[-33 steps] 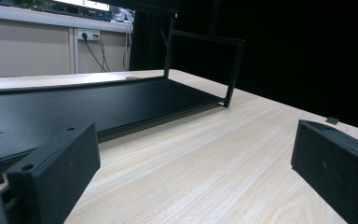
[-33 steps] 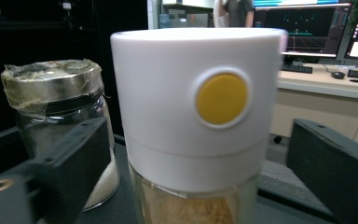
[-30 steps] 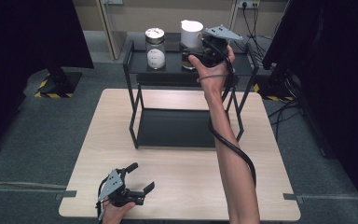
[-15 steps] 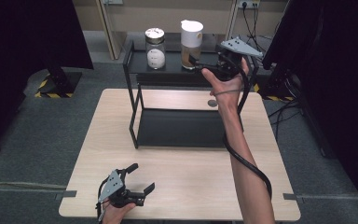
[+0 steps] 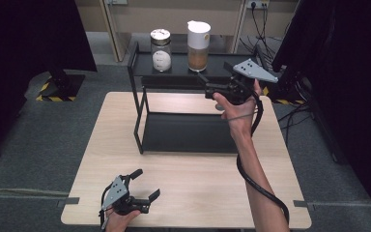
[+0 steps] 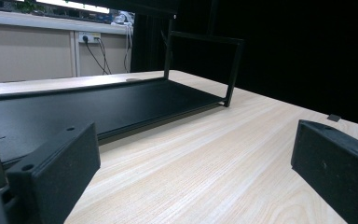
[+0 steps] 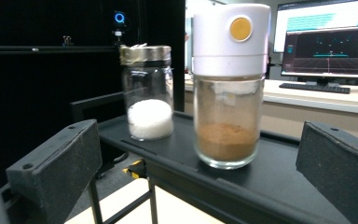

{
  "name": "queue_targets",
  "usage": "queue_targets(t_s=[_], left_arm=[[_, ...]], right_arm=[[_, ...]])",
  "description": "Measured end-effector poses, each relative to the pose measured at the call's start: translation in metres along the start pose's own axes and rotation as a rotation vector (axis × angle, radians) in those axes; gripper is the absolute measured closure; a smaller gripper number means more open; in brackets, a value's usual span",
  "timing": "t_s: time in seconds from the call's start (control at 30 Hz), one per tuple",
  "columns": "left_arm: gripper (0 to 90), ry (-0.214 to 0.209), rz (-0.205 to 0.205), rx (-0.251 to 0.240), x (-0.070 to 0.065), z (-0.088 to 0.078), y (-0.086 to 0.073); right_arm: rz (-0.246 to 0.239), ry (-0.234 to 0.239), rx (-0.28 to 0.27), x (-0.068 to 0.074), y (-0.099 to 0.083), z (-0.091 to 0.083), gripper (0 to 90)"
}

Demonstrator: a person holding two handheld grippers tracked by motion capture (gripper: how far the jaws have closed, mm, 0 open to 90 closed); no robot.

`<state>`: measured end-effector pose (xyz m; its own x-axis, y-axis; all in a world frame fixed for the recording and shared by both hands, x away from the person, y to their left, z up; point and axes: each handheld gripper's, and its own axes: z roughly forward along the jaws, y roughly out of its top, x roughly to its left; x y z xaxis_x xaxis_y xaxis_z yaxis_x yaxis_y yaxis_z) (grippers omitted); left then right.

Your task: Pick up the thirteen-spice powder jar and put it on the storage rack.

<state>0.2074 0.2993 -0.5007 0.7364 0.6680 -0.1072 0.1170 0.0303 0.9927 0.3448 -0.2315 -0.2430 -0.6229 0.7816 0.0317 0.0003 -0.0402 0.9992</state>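
A black two-tier rack (image 5: 183, 133) stands at the back of the wooden table (image 5: 212, 188). On its top shelf stand a glass jar of white grains (image 5: 161, 50) and a white-capped jar of brown powder (image 5: 198, 46). My right gripper (image 5: 204, 84) hovers open in front of that shelf, a short way from the brown jar, holding nothing. In the right gripper view the brown jar (image 7: 228, 93) and the white-grain jar (image 7: 148, 93) stand upright beyond the spread jaws. My left gripper (image 5: 147, 183) rests open near the table's front left edge, facing the rack's lower shelf (image 6: 98, 107).
The rack's lower shelf (image 5: 188, 133) is bare. Light wood of the table (image 6: 205, 154) stretches between the left gripper and the rack. A cable (image 5: 256, 179) trails along the right forearm. A monitor (image 7: 328, 42) and desk sit behind the rack.
My right gripper has drawn back from the brown powder jar, moving right and then down toward the table's near side. The jar stays on the top shelf. The left gripper has not moved.
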Motion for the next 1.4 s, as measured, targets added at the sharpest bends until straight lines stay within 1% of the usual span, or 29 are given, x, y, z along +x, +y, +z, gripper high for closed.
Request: queue_targets(t_s=[0.07,0.37,0.43,0.47,0.6,0.8,1.0,1.3,1.4], left_arm=[[0.6,0.001,0.0,0.0,0.0,0.0,0.0],[0.6,0.005,0.002,-0.001,0.0,0.0,0.0],[0.6,0.006,0.002,-0.002,0.0,0.0,0.0],[0.6,0.007,0.002,-0.003,0.0,0.0,0.0],[0.6,0.008,0.0,-0.003,0.0,-0.001,0.0],[0.6,0.012,0.002,-0.003,0.0,-0.001,0.0],[0.6,0.015,0.001,-0.005,0.0,-0.001,0.0],[0.6,0.02,0.003,-0.005,0.0,-0.002,0.0],[0.6,0.021,0.003,-0.006,0.0,-0.002,0.0]], right_arm=[[-0.01,0.002,-0.001,0.002,-0.003,-0.003,0.3],[-0.023,0.018,-0.01,0.007,-0.015,-0.016,0.3],[-0.024,0.027,-0.012,0.009,-0.021,-0.021,0.3],[-0.033,0.029,-0.014,0.011,-0.025,-0.024,0.3],[-0.041,0.033,-0.017,0.013,-0.032,-0.03,0.3],[-0.053,0.041,-0.023,0.018,-0.048,-0.042,0.3],[-0.053,0.055,-0.012,0.02,-0.066,-0.052,0.3],[-0.043,0.057,0.002,0.024,-0.096,-0.067,0.3],[-0.045,0.05,0.011,0.025,-0.105,-0.071,0.3]])
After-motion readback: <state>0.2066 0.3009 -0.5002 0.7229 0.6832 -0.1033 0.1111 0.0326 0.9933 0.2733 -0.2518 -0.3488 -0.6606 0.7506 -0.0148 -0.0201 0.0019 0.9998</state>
